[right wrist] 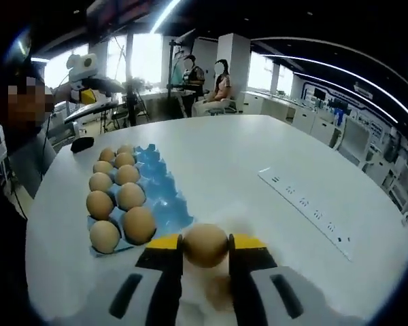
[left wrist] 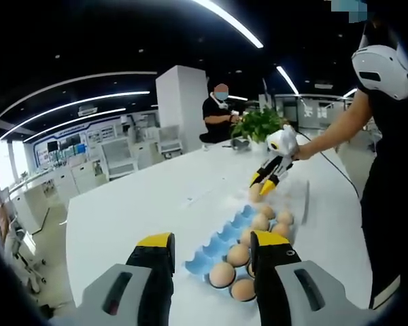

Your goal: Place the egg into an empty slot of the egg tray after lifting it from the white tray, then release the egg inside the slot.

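My right gripper [right wrist: 205, 246] is shut on a brown egg [right wrist: 205, 244], held low over the white table, just off the near end of the blue egg tray [right wrist: 166, 190]. Two rows of that tray hold several eggs; the blue slots along its right side are bare. In the left gripper view the same tray [left wrist: 207, 251] lies right ahead of my left gripper [left wrist: 212, 241], whose yellow-tipped jaws stand open with nothing between them. Beyond the tray, the right gripper [left wrist: 262, 183] reaches down from a person's hand. The left gripper [right wrist: 88, 95] shows far off at the upper left.
A long white power strip [right wrist: 306, 204] lies on the table right of the held egg. A potted plant [left wrist: 258, 122] and a seated person [left wrist: 221, 109] are at the table's far end. A small black object [right wrist: 81, 144] sits near the table edge.
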A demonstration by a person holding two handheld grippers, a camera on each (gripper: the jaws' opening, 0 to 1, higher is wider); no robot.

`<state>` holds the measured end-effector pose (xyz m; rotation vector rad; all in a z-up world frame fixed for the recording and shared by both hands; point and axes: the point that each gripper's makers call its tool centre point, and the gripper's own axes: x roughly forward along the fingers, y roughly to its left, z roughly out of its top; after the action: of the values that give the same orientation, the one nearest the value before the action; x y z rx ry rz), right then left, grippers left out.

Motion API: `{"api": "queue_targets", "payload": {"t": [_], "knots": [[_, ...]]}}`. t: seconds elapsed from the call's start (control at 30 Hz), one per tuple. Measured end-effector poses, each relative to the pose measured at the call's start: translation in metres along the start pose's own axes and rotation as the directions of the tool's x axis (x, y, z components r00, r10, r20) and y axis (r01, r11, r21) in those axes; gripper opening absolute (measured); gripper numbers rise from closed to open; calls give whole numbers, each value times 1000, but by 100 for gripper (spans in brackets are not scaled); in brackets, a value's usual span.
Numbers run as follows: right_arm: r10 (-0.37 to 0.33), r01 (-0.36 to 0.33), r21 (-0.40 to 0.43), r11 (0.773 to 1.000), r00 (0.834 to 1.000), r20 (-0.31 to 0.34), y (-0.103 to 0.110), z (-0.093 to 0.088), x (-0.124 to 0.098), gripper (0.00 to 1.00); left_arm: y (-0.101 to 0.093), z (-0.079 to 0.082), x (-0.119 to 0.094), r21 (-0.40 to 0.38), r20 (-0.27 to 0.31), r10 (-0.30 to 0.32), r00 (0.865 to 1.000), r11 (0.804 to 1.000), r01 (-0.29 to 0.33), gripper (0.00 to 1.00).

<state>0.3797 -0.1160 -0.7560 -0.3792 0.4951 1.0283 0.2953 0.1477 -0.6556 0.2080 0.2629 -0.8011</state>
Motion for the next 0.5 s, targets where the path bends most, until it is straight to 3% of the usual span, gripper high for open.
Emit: {"api": "queue_targets", "payload": {"t": [0.2,0.5], "knots": [[5,-4,-22,1000,1000,27,5,16,3,26,1,-2,0,-6,5,4,1000,1000,-4,45],[58,-56,-38,998,997,55,26,37,28,26,3,-5,-3,-9,1,9,1000,1000,-9,45]]}}
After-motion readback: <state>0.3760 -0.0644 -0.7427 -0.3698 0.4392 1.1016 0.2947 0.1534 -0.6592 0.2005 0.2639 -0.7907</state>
